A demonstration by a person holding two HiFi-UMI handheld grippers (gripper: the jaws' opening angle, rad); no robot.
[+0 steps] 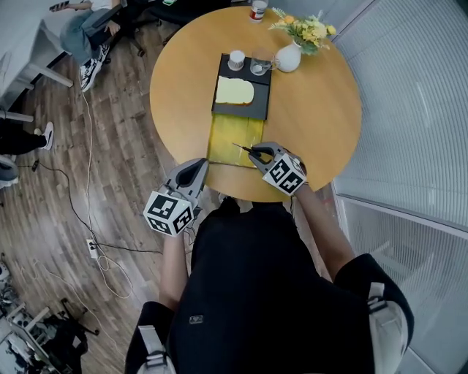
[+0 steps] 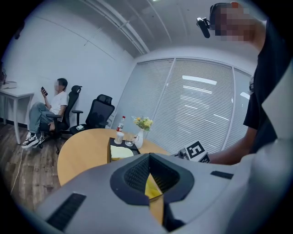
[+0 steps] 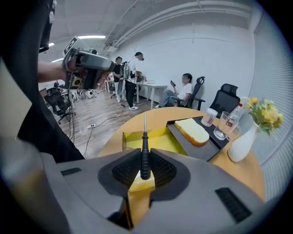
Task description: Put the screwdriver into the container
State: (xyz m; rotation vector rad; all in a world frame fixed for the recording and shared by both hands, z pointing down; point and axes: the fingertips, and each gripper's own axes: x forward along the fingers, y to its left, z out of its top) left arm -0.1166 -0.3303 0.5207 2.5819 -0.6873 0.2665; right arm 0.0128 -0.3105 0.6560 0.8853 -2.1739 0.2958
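Note:
A black-handled screwdriver [image 3: 145, 155] sits clamped between the pads of my right gripper [image 3: 145, 160], its thin metal shaft pointing forward. In the head view the right gripper [image 1: 257, 152] hovers over the near right corner of the yellow open container [image 1: 232, 135], and the screwdriver [image 1: 246, 150] points left over its inside. The container [image 3: 158, 138] lies just beyond the jaws in the right gripper view. My left gripper [image 1: 198, 167] hangs beside the table's near edge, left of the container, jaws together with nothing held; in the left gripper view [image 2: 149, 157] a strip of yellow shows behind its fingers.
Behind the container lies a black tray [image 1: 260, 102] with a slice of bread [image 1: 234, 90], a white cup [image 1: 236, 59] and a glass [image 1: 260, 65]. A white vase of flowers [image 1: 289, 57] and a bottle [image 1: 257, 9] stand further back. People and office chairs are beyond the table.

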